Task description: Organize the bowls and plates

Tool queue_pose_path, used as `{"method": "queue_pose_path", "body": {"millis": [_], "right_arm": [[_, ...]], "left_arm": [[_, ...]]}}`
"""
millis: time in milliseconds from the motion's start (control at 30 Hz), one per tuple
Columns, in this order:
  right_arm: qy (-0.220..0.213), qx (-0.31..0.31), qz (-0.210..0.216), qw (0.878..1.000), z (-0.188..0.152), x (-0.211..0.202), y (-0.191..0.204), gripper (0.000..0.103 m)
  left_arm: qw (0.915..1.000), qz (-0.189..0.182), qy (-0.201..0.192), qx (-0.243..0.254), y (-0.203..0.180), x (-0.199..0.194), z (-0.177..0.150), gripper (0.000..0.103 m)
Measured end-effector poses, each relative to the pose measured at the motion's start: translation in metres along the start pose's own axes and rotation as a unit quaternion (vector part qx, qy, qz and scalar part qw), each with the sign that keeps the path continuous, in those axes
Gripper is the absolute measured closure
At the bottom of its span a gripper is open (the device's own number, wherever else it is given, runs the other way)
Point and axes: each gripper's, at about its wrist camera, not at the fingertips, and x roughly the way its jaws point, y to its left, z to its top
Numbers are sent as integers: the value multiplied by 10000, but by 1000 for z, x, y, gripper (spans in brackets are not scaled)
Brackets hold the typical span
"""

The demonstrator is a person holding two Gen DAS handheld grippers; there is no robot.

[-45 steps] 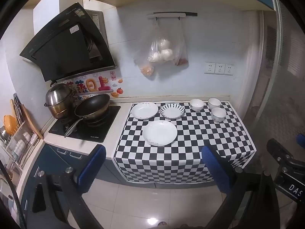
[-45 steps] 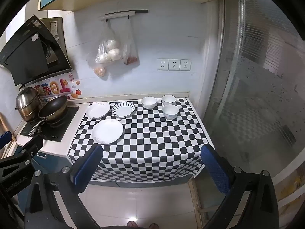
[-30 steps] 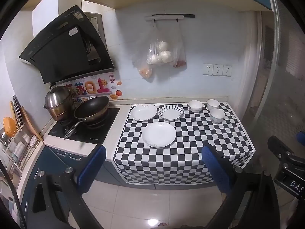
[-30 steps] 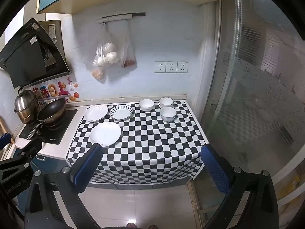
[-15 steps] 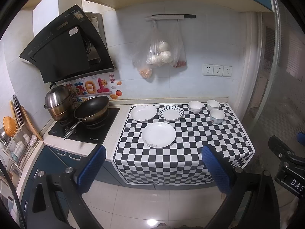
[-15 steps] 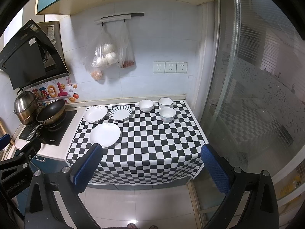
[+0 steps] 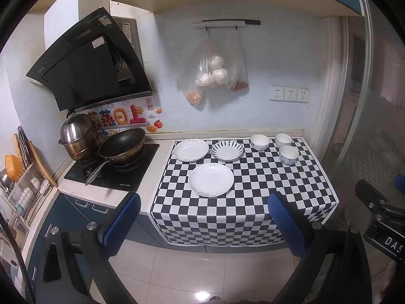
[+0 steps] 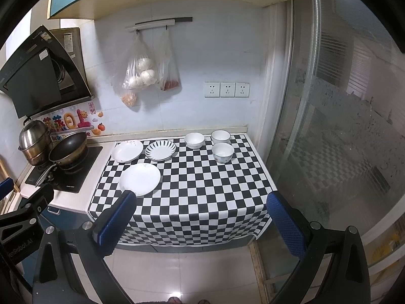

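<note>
Nearest the cameras, the left tongs (image 7: 203, 225) and the right tongs (image 8: 200, 224) both stand with their blue-padded fingers wide apart and nothing between them, held out over the tiled floor (image 8: 182, 273) in front of the counter (image 7: 149, 200). A black-and-white checkered cloth (image 8: 202, 190) covers the counter and hangs over its front edge. On the cloth, closest to the front, lies a plain white plate (image 7: 210, 179). Behind it, toward the wall, sit a second white plate (image 7: 191, 150) on the left and, just beside it, a blue-striped plate (image 7: 227, 150). To the right of these stand three small bowls close together: one white bowl (image 7: 260, 142), another white bowl (image 7: 283, 140) at the back right, and a patterned bowl (image 7: 288, 155) slightly nearer the front. Left of the cloth, a dark frying pan (image 7: 121, 147) and a steel pot (image 7: 78, 136) rest on the black cooktop (image 7: 141, 169). On the far wall, clear plastic bags (image 8: 144, 73) of food hang from a rail, with three white sockets (image 8: 227, 90) to their right.
</note>
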Motion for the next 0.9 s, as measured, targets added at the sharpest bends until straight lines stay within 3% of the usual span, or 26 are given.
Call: {"method": "queue_pose_path", "body": {"millis": [900], "right_arm": [[-91, 8, -15, 10000, 4, -2, 2, 0]], "left_arm": [[10000, 33, -15, -19, -3, 1, 4, 0]]}}
